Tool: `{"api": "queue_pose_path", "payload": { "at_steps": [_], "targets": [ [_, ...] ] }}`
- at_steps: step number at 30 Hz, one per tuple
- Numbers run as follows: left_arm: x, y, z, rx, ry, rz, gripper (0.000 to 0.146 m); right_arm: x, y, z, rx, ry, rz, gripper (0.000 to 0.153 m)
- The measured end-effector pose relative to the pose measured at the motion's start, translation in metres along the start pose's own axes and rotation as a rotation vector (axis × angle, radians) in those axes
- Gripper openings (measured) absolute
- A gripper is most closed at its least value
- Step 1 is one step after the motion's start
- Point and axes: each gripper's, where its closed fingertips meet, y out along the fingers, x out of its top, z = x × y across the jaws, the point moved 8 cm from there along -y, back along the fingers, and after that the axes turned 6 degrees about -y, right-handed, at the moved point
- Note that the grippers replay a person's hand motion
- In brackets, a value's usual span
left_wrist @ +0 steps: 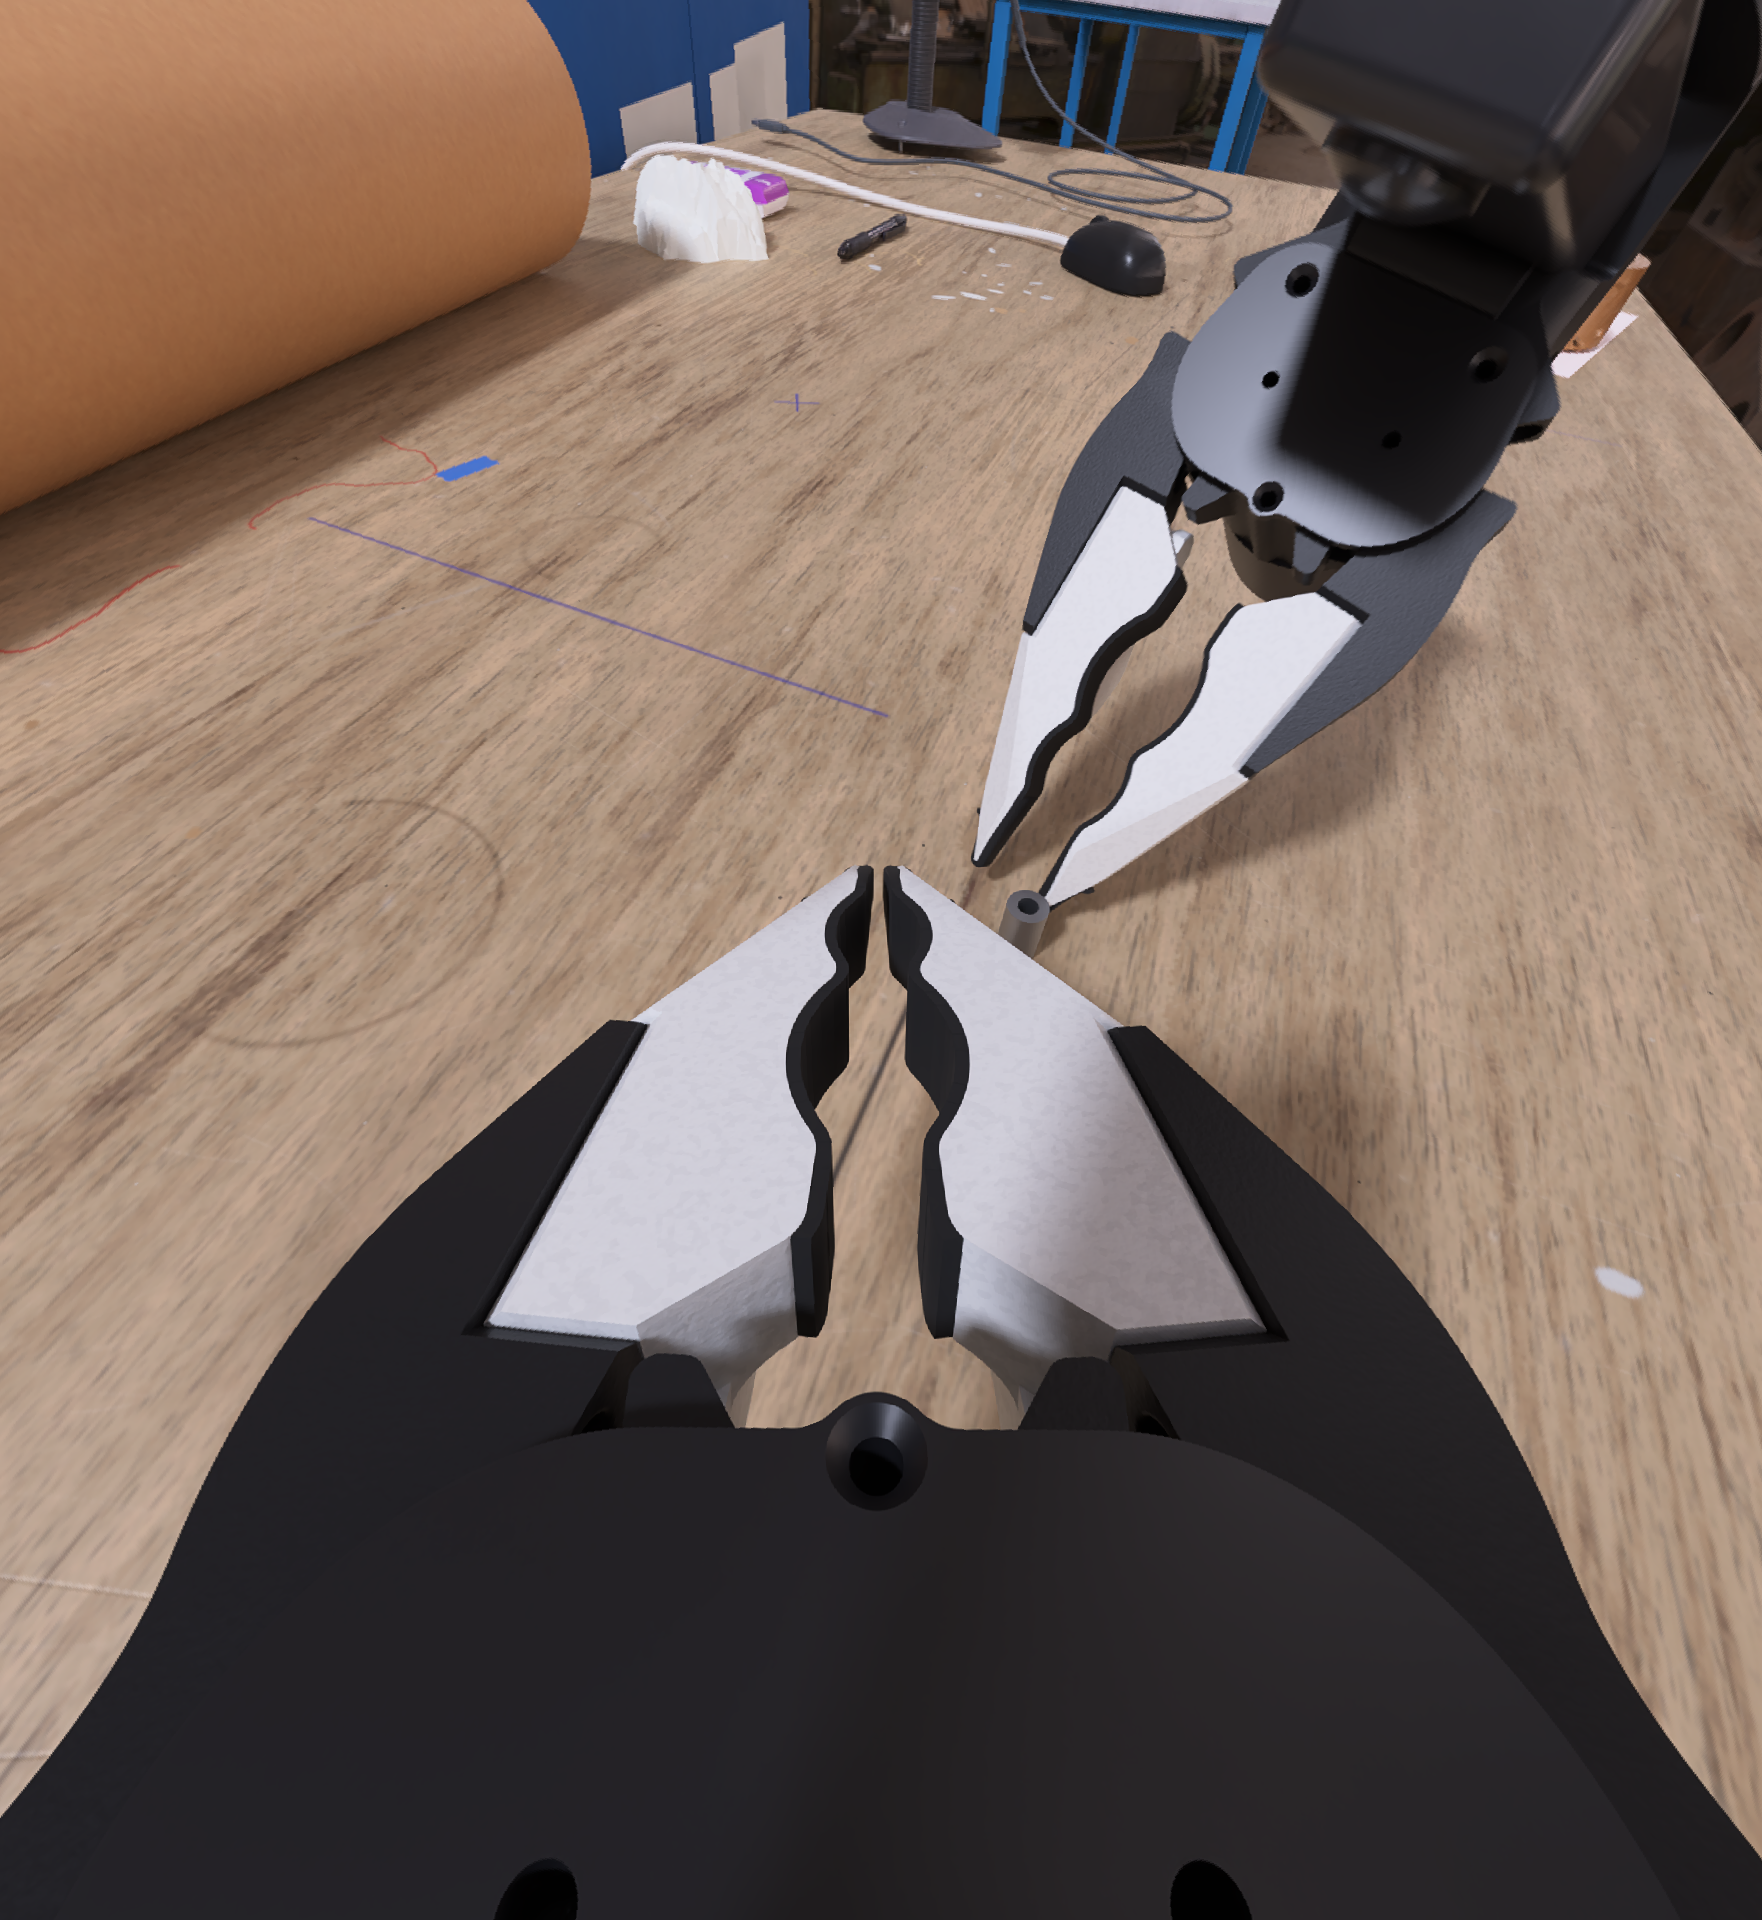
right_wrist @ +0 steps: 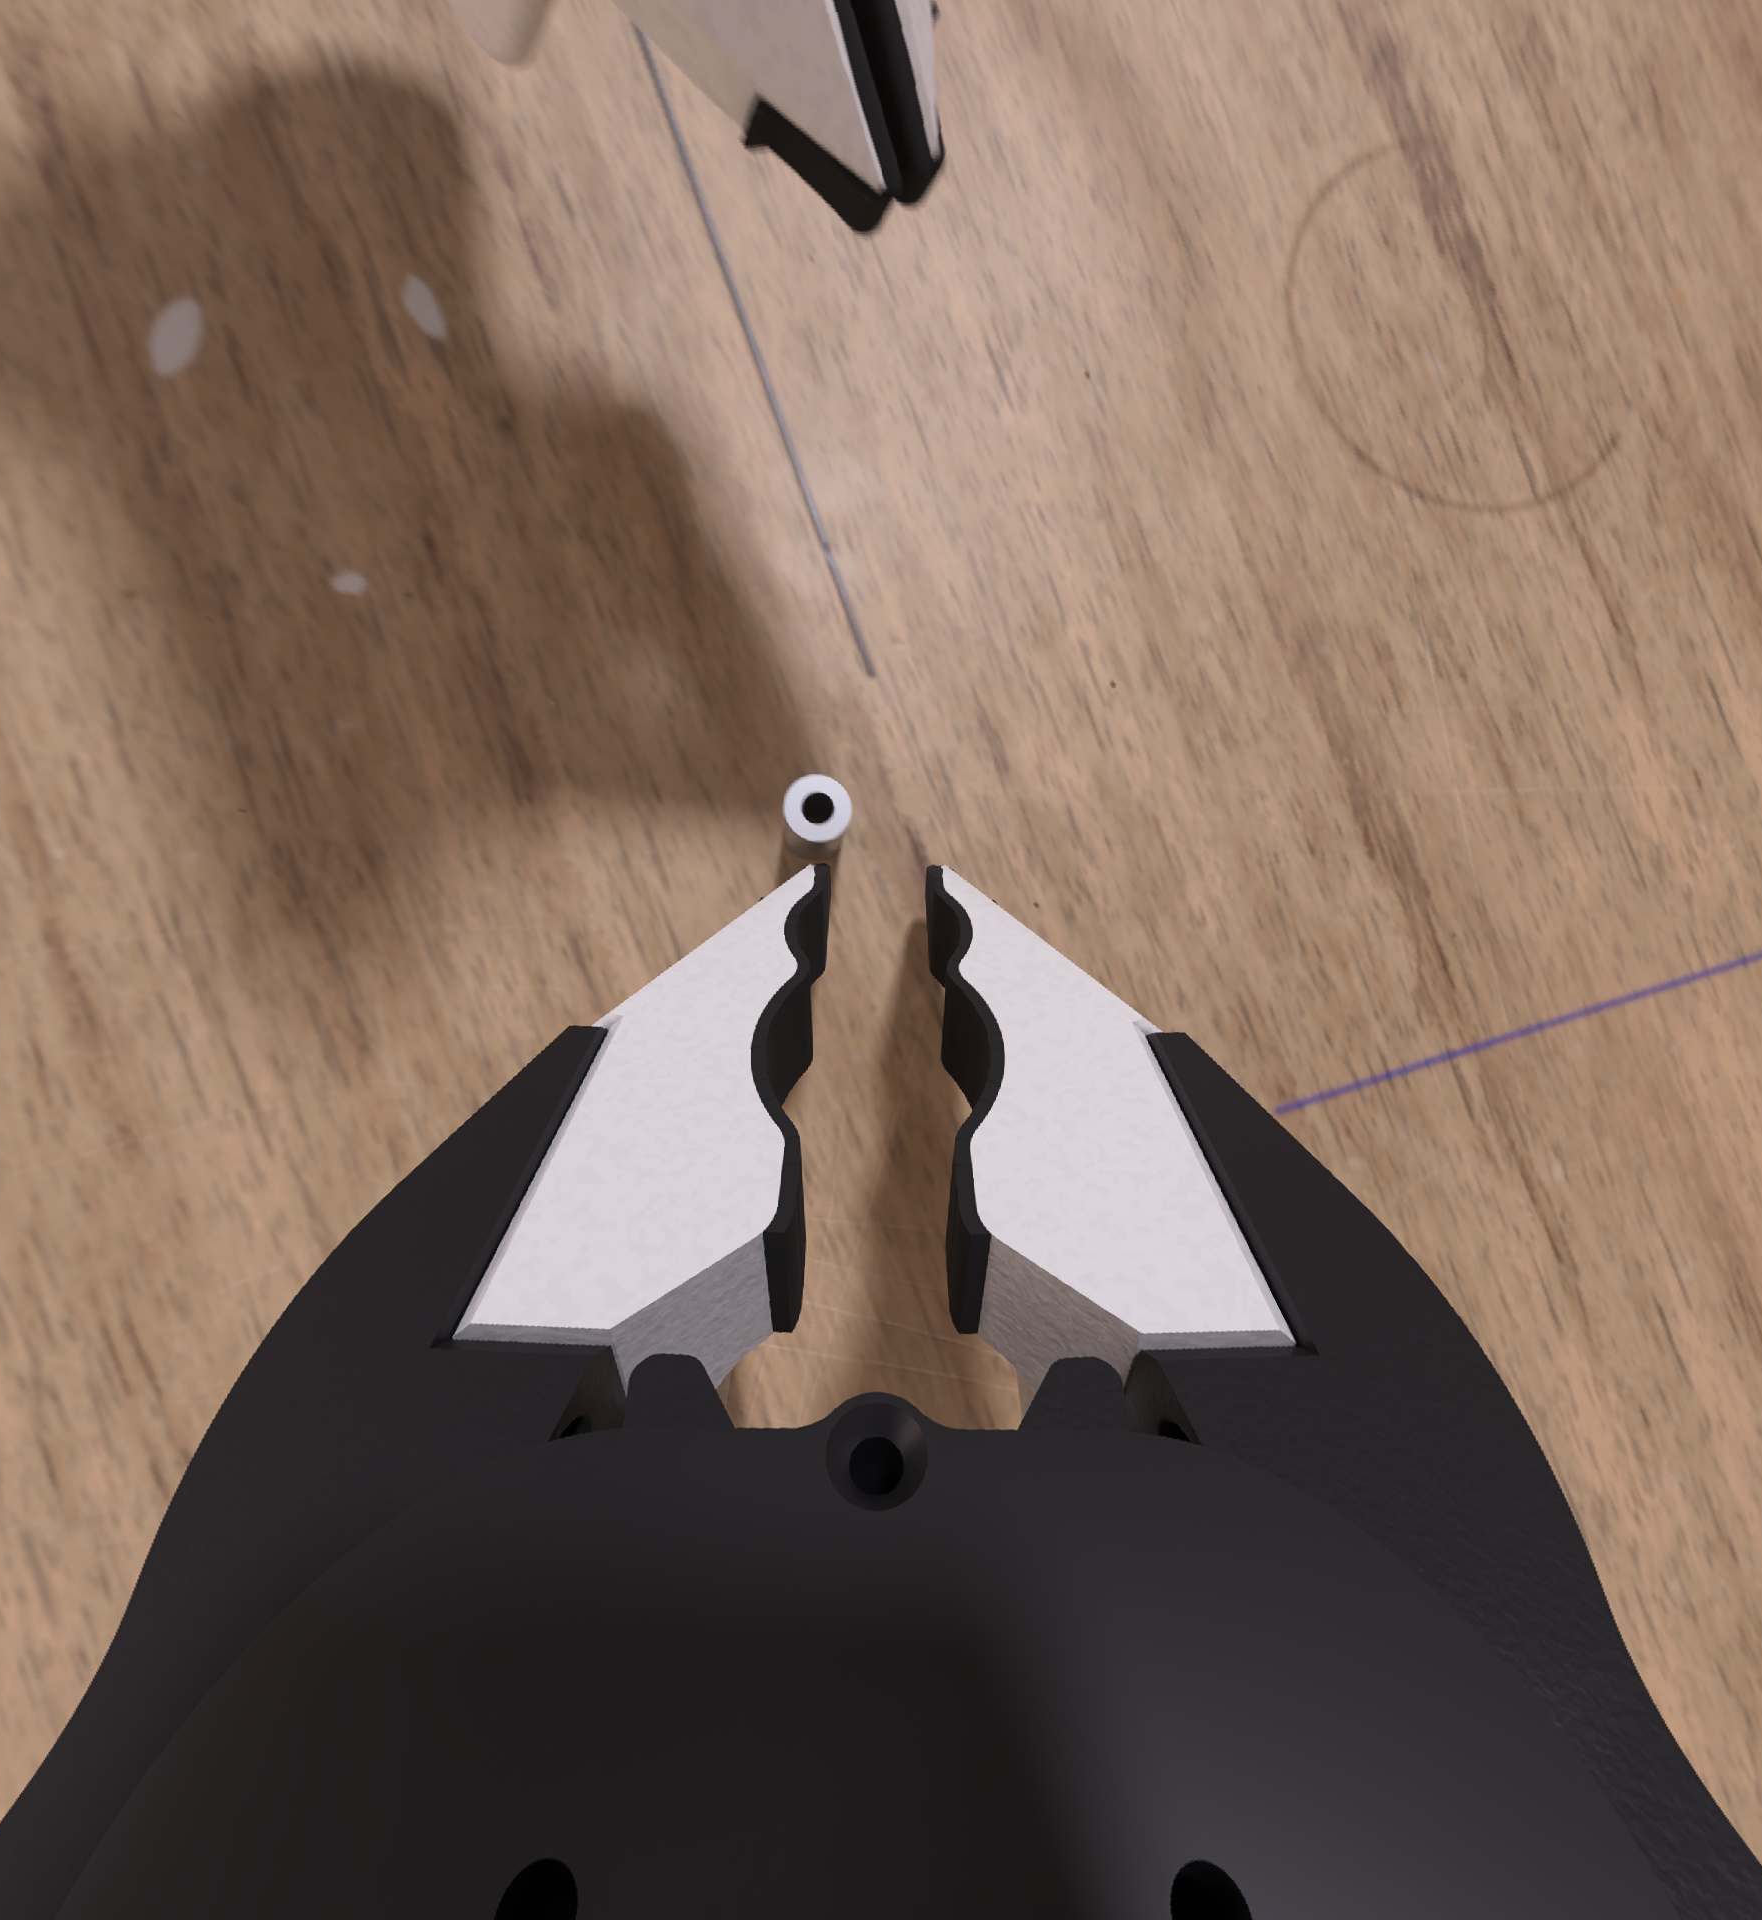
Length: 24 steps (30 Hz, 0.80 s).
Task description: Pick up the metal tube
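Your metal tube (right_wrist: 816, 808) stands upright on the wooden table (right_wrist: 1272, 675), its open end facing up toward your right camera. It sits just beyond the tip of the left finger (right_wrist: 711, 1039) of your right hand-held gripper (right_wrist: 877, 873), slightly outside the gap rather than between the fingers. That gripper's jaws stand a narrow way apart and hold nothing.

From your left wrist view, the tube (left_wrist: 1024, 920) shows as a short grey cylinder just to the right of your left hand-held gripper (left_wrist: 878, 871), close to its right fingertip. Whether they touch you cannot tell. Your left jaws are nearly closed, with only a thin slit between the tips, and nothing is in them. In that same view your right hand-held gripper (left_wrist: 1022, 878) tilts down from the upper right, one fingertip right at the tube's rim.

Farther back on the table (left_wrist: 337, 935) you can see a large tan roll (left_wrist: 233, 208), a white crumpled object (left_wrist: 700, 213), a black mouse (left_wrist: 1116, 255) and cables (left_wrist: 1116, 187).
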Motion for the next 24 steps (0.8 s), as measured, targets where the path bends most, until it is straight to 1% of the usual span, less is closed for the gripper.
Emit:
{"api": "queue_pose_path", "payload": {
  "at_steps": [3, 7, 10, 13, 16, 18, 21, 24],
  "targets": [
    [0.000, 0.000, 0.000, 0.000, 0.001, 0.001, 0.002, 0.006, -0.002, 0.007, 0.035, -0.037, -0.044, 0.018],
    [0.000, 0.000, 0.001, -0.001, -0.003, 0.003, 0.002, 0.009, 0.004, 0.012, 0.003, -0.105, -0.014, 0.018],
    [0.000, 0.000, 0.000, -0.003, -0.002, 0.004, 0.002, 0.010, 0.008, 0.010, -0.013, -0.095, -0.014, 0.018],
    [0.000, 0.000, 0.000, -0.003, 0.000, 0.005, 0.002, 0.009, 0.010, 0.009, -0.003, -0.089, -0.021, 0.012],
    [0.000, 0.000, 0.000, -0.004, -0.001, 0.004, 0.002, 0.008, 0.010, 0.007, 0.015, -0.051, -0.038, 0.012],
    [0.000, 0.000, 0.000, -0.006, -0.001, 0.006, 0.002, 0.007, 0.009, 0.006, 0.077, -0.001, -0.081, 0.012],
    [0.000, -0.001, 0.000, -0.014, -0.005, 0.006, 0.002, 0.008, 0.002, 0.004, 0.163, 0.072, -0.198, 0.012],
    [0.001, -0.001, 0.000, -0.063, -0.067, -0.007, 0.002, 0.012, -0.007, 0.001, 0.201, 0.102, -0.328, 0.012]
  ]
}}
